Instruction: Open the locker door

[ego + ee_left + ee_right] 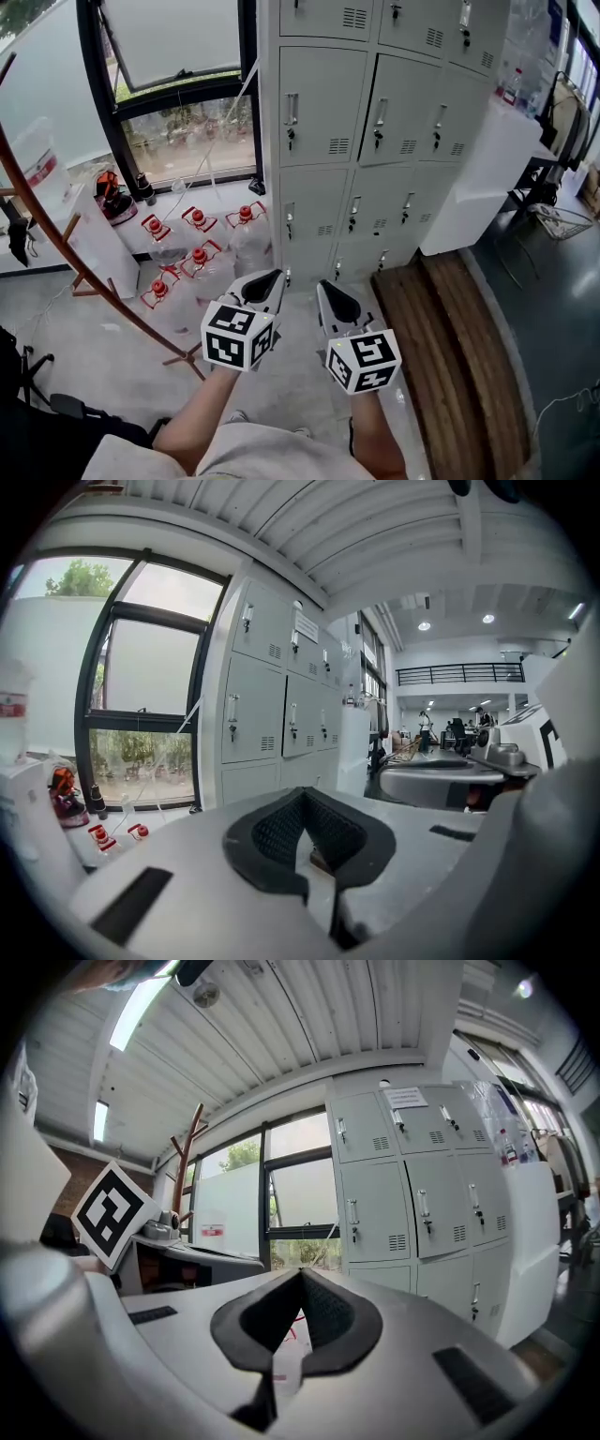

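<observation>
Right gripper (324,289) closed; lockers (328,117) top-cropped.

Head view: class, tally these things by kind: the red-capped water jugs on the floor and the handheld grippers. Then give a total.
Red-capped water jugs: 5
Grippers: 2, the left gripper and the right gripper
Total: 7

left gripper (265,285), right gripper (332,302), jaws closed, empty
</observation>
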Available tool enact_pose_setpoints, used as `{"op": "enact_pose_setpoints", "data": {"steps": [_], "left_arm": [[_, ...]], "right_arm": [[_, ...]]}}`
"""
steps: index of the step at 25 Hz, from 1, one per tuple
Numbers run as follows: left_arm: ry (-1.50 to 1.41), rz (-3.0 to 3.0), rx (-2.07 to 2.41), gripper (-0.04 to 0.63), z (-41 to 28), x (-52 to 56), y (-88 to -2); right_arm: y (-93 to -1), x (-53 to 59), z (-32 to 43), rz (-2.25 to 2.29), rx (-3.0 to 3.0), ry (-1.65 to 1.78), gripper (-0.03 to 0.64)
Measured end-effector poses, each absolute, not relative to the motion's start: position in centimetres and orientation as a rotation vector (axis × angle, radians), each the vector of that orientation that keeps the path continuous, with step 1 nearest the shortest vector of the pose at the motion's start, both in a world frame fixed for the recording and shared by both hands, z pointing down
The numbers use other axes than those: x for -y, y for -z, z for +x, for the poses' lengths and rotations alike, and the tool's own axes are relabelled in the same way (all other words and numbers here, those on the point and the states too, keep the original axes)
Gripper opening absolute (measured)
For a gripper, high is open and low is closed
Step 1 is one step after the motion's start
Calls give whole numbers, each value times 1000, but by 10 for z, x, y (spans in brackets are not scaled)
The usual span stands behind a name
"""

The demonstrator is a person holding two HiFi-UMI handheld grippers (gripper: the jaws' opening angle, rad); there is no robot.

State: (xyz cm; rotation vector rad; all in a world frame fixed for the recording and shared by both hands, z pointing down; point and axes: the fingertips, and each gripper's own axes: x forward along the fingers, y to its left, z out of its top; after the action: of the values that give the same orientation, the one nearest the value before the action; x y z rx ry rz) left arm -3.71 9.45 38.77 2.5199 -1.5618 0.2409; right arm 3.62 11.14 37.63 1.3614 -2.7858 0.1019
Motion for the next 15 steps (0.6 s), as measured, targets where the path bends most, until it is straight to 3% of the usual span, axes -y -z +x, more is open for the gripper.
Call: {"op": "enact_pose_setpoints", "data": {"steps": [15], "left_arm": [[-226, 2470, 1607, 5, -39, -52, -395]], "right_arm": [[-387, -70, 38, 1286, 2795, -114, 0]]}}
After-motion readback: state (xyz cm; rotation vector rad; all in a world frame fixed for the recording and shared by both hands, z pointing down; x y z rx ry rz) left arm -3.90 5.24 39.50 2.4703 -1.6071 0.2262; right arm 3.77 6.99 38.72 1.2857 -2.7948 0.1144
